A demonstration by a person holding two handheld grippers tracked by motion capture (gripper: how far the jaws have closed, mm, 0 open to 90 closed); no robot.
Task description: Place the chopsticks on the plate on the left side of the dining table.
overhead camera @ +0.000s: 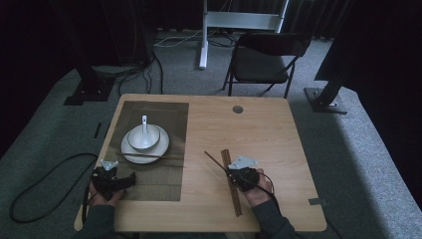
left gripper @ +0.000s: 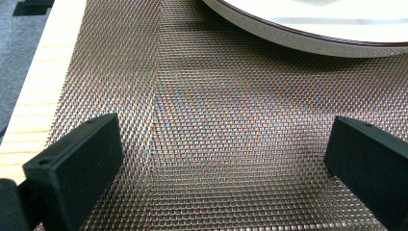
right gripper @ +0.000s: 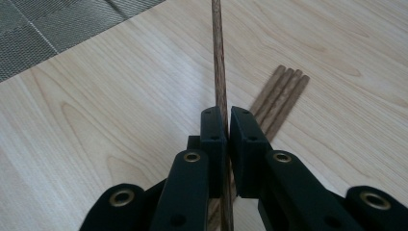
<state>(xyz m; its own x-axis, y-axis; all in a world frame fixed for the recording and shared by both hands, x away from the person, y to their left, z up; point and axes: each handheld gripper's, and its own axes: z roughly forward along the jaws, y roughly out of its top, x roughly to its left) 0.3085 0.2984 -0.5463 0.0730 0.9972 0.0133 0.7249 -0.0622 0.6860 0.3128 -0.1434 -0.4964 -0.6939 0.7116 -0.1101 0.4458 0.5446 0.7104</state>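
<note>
My right gripper point(overhead camera: 230, 172) point(right gripper: 227, 113) is shut on one brown chopstick point(overhead camera: 214, 159) point(right gripper: 217, 57), which sticks out ahead of the jaws, just above the wooden table point(overhead camera: 259, 134). A bundle of several more chopsticks point(overhead camera: 233, 191) point(right gripper: 281, 96) lies on the table beneath it. My left gripper point(overhead camera: 130, 179) point(left gripper: 223, 139) stands open over the woven placemat point(overhead camera: 164, 184) point(left gripper: 216, 96), nothing between its jaws. Beyond it sits a white plate point(overhead camera: 127, 152) point(left gripper: 312, 41) carrying a bowl point(overhead camera: 133, 140) with a white spoon point(overhead camera: 144, 124). Another chopstick point(overhead camera: 159, 156) lies across the plate's near rim.
A round hole point(overhead camera: 238, 109) marks the table's far side. A black folding chair point(overhead camera: 263, 59) stands behind the table, with dark stand bases point(overhead camera: 89, 92) on the floor either side. A black cable point(overhead camera: 40, 174) loops on the carpet at left.
</note>
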